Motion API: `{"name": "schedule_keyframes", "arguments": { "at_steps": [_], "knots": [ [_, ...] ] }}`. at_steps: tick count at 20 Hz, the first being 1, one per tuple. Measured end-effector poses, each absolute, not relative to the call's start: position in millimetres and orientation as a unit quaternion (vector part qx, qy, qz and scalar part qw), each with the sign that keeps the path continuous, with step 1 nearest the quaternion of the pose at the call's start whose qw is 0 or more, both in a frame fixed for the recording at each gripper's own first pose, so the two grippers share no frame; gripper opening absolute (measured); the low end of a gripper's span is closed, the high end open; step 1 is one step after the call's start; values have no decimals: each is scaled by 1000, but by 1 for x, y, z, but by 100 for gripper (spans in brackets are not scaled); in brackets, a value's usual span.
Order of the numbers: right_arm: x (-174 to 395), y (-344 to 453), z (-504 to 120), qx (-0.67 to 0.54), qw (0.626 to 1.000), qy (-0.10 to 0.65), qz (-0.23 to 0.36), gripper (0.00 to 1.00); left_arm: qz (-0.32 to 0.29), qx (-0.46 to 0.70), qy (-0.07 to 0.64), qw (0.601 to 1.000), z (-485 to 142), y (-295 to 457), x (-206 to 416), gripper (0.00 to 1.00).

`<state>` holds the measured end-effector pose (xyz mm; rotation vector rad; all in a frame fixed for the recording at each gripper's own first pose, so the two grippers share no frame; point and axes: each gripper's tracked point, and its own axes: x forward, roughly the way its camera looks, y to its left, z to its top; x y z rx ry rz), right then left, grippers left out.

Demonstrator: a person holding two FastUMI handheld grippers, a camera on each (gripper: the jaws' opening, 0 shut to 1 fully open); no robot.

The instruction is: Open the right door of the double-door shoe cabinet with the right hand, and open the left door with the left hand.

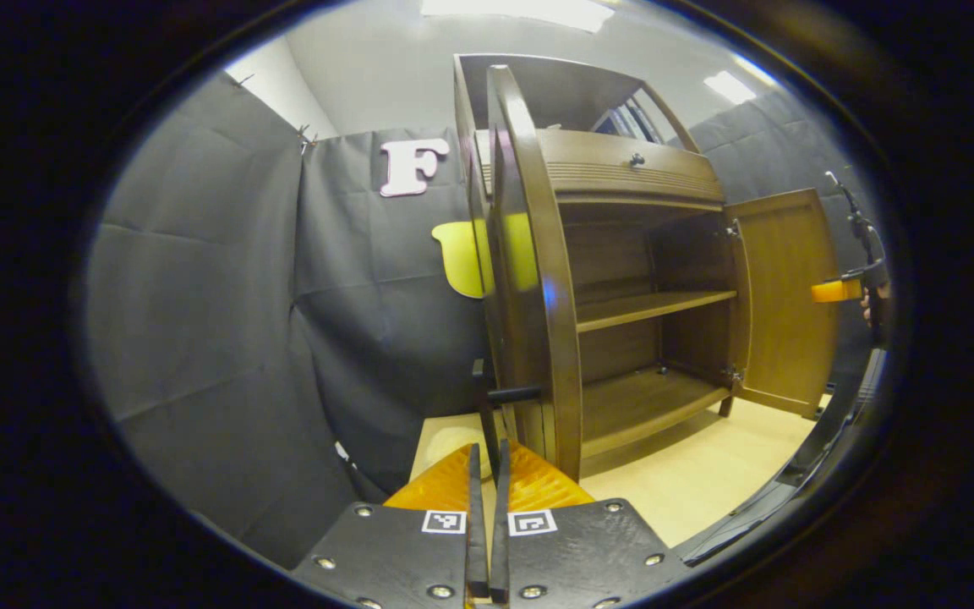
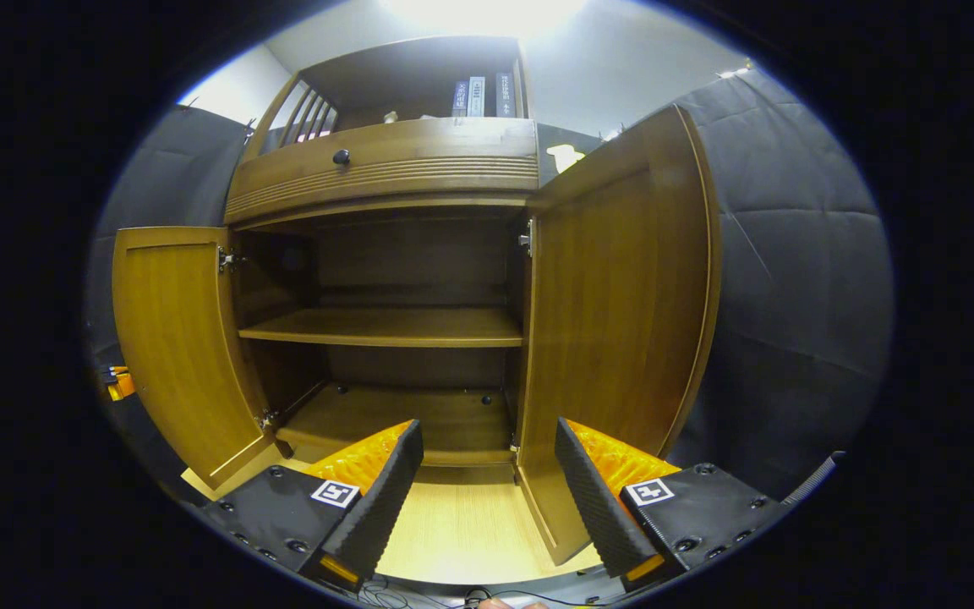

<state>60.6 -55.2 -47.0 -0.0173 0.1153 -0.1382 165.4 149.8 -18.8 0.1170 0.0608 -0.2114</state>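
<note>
In the left gripper view the left door (image 1: pixel 529 254), seen edge-on, hides the cabinet's left inner part, and the right gripper (image 1: pixel 838 291) is partly cut off at the rim. In the right gripper view the book spines (image 2: pixel 478 95) on top are too small to read, and the left gripper (image 2: pixel 119 382) is mostly hidden behind the left door.

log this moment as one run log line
left door: open | right door: open | left gripper: shut at left door's handle | right gripper: open, holding nothing | shelves: bare
</note>
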Motion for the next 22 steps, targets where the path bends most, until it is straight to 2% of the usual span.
{"name": "schedule_keyframes", "arguments": {
  "at_steps": [6,10,13,14,15,16,17,18,19,22],
  "knots": [
    [58,-64,-38,-6,995,53,-80,94,-69,48,14,996,10,165,92,3],
    [48,-66,-38,-10,993,77,-88,94,-46,18,-2,999,38,166,61,3],
    [40,-64,-27,2,992,86,-89,94,-36,-5,-26,999,57,168,47,35],
    [38,-62,-21,1,993,83,-88,99,-39,-22,-29,999,61,163,44,45],
    [38,-60,-16,0,993,82,-85,94,-40,-37,-30,998,60,150,43,56],
    [37,-57,-13,-1,994,80,-81,94,-32,-47,-32,998,61,147,39,66],
    [36,-55,-10,-2,994,79,-76,99,-22,-50,-34,998,62,150,36,77],
    [34,-52,-9,-2,994,79,-69,94,-18,-50,-33,998,60,148,34,87],
    [33,-50,-13,1,994,87,-62,94,-18,-49,-31,998,60,142,33,98],
    [25,-46,-25,7,993,114,-37,94,-16,-53,-29,998,67,123,30,99]
  ]
}}
